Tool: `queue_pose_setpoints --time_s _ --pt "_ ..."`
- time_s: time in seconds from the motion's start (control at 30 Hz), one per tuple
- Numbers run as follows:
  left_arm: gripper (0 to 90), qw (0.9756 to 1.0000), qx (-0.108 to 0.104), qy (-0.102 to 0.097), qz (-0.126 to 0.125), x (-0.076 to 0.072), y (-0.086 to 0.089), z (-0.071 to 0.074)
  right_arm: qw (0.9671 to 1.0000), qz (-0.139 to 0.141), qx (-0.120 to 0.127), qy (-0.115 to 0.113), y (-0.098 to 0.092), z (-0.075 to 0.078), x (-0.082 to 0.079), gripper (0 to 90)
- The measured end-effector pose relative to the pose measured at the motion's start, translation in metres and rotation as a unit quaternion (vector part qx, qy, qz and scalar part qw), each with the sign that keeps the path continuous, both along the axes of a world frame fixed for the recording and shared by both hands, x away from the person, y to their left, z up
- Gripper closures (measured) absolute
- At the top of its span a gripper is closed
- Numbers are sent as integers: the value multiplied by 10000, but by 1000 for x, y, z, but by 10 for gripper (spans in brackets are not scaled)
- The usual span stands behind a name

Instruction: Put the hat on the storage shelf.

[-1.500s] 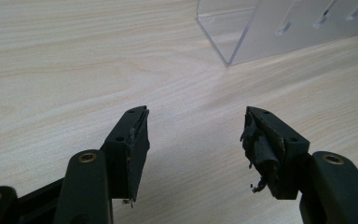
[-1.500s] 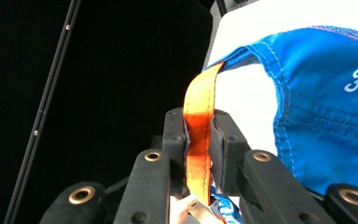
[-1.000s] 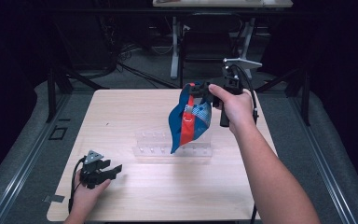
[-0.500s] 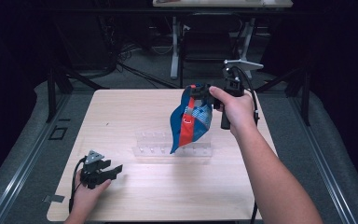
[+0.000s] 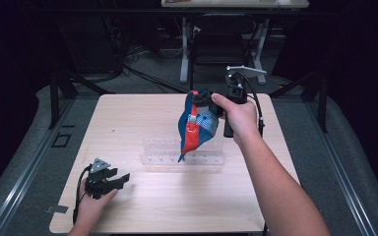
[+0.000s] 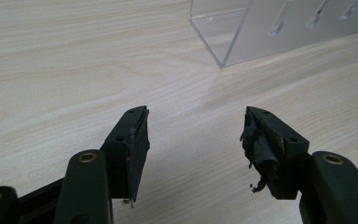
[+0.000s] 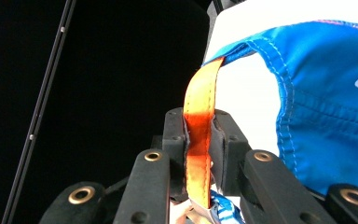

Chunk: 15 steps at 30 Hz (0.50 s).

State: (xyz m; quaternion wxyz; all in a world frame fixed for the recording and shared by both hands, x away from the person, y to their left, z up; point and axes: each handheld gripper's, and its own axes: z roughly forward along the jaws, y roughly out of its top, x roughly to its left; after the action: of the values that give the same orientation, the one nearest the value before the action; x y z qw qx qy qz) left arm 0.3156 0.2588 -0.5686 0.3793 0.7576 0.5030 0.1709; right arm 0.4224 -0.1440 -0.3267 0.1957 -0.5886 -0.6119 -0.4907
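Note:
A blue fabric bag [image 5: 197, 130] with an orange-red strap [image 5: 192, 137] hangs above the clear acrylic rack [image 5: 182, 157] at the table's middle. My right gripper [image 5: 203, 98] is shut on that strap at the bag's top. In the right gripper view the strap [image 7: 200, 98] is pinched flat between the jaws of the right gripper [image 7: 199, 123], with the blue cloth [image 7: 326, 116] to its right. The bag's lower tip reaches down to the rack. My left gripper [image 5: 119, 180] rests low at the table's near left, open, with nothing between the jaws of the left gripper [image 6: 193, 126].
The rack's corner [image 6: 233, 32], with slots in its wall, stands ahead of the left gripper. The pale wooden table [image 5: 128, 118] has dark floor, cables and another table's legs [image 5: 184, 44] beyond its far edge.

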Motion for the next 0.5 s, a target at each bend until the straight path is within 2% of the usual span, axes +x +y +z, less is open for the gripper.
queue_pose_setpoints --time_s 0.2,0.47,0.5 --pt "411 10000 -3 -60 -66 -2 -4 3 10000 51 0 32 2 -7 1 775" --pt "411 10000 1 -49 -24 0 -3 1 9998 70 -120 118 4 -18 1 774" --pt "412 10000 25 10 -46 0 -2 2 9998 67 -106 129 5 -19 2 774"
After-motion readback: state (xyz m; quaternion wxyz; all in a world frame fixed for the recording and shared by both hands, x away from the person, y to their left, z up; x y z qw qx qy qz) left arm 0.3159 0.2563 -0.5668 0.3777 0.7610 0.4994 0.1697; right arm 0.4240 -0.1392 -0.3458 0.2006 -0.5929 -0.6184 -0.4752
